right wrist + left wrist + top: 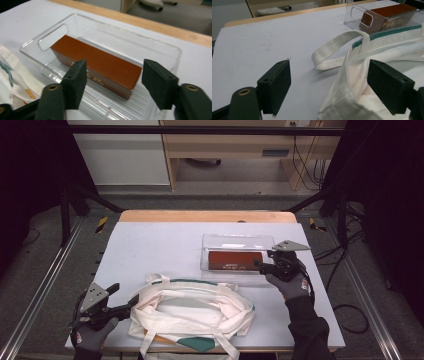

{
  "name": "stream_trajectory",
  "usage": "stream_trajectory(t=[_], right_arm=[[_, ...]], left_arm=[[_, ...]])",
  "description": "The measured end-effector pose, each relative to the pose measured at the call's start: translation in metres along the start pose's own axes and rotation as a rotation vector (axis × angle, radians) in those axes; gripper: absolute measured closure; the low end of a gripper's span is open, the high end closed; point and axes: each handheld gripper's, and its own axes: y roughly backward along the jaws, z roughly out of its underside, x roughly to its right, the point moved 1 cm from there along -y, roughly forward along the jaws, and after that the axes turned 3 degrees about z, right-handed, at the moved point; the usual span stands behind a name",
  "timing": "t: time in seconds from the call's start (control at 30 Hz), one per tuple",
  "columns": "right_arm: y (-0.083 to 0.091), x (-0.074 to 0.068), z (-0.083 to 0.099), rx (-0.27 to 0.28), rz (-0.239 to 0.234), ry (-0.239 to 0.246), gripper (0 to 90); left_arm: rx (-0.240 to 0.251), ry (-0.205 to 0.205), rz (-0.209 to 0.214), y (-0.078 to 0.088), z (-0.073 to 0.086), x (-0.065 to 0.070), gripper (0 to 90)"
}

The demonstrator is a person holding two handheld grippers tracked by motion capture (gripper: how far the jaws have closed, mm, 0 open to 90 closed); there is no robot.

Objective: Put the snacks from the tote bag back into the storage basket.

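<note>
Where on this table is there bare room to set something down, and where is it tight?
The widest bare stretch of the table lies left of the clear tray and behind the tote bag. A smaller patch sits right of the bag, in front of the tray. The strip between bag and tray is tight.

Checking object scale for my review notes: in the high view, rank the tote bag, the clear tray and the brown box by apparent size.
1. tote bag
2. clear tray
3. brown box, lying inside the tray

The box [235, 259] lies in the tray [212, 242] at the back right of the table [150, 245], with the bag [192, 310] in front.
</note>
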Motion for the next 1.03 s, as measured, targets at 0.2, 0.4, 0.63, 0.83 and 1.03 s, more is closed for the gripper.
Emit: stream_trajectory(t=[0.2,0.4,0.63,0.83,1.03], right_arm=[[0.018,0.01,0.014,0.093,0.056,-0.039,28.2],[0.035,0.017,0.031,0.134,0.085,-0.069,23.5],[0.051,0.017,0.05,0.171,0.094,-0.071,19.7],[0.064,0.018,0.068,0.203,0.079,-0.103,19.1],[0.076,0.02,0.087,0.211,0.088,-0.109,19.0]], left_arm=[[0.007,0.002,-0.007,0.003,0.001,-0.004,20.8],[0.01,0.01,-0.016,0.005,0.002,-0.008,21.5],[0.016,0.019,-0.029,0.008,0.003,-0.014,21.6],[0.028,0.013,-0.032,0.009,0.003,-0.014,22.6],[0.056,0.012,-0.034,0.013,0.003,-0.014,25.3]])
